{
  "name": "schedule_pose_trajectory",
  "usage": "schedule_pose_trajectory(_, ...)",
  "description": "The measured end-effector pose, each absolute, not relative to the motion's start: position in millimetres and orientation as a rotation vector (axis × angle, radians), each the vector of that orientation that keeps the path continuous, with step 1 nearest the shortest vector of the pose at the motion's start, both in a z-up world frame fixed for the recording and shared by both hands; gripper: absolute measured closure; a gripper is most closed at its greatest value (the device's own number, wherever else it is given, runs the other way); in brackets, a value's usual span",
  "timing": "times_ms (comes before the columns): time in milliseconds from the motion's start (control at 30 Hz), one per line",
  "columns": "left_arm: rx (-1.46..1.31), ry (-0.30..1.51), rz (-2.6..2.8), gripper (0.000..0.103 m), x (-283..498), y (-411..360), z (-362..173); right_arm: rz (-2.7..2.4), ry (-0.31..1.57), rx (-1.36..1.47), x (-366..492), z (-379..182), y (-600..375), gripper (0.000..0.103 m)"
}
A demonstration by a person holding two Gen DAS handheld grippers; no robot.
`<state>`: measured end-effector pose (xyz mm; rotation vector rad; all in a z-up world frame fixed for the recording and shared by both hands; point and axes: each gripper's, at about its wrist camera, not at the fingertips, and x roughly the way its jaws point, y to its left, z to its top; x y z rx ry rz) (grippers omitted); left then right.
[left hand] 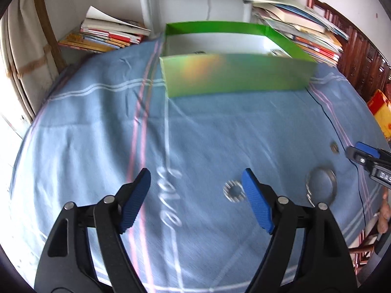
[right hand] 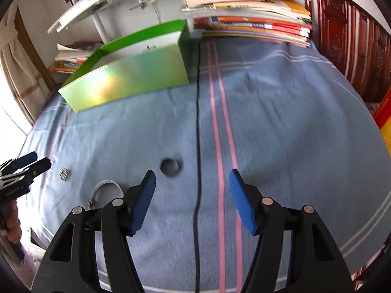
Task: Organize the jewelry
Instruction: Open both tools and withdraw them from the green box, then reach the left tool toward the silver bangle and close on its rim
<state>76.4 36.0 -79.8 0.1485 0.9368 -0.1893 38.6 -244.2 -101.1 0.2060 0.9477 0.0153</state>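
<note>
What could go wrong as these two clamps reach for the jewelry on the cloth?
The sparkly ring lies flat on soft cloth, so the left gripper, jaws open, might pinch fabric or push it away. The bangle and small ring lie near the right gripper, so the two tools could bump.

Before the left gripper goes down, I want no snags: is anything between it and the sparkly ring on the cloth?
Nothing visible. The sparkly ring lies on bare blue cloth just beside the open left gripper; the bangle lies off to the side.
</note>
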Motion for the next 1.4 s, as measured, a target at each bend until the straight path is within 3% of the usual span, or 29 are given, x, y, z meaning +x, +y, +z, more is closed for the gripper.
schedule_pose_trajectory(667, 0.203, 0.967, -0.184, 0.020, 55.8, 26.8, -103.0, 0.184, 0.945, 0.039, 25.1, -105.9, -169.6, 0.036)
schedule_pose_trajectory(1400, 0.196, 0.936, -0.234, 0.024, 51.7, 11.5, -99.1, 0.055, 0.934, 0.092, 27.2, -109.6, -205.8, 0.036)
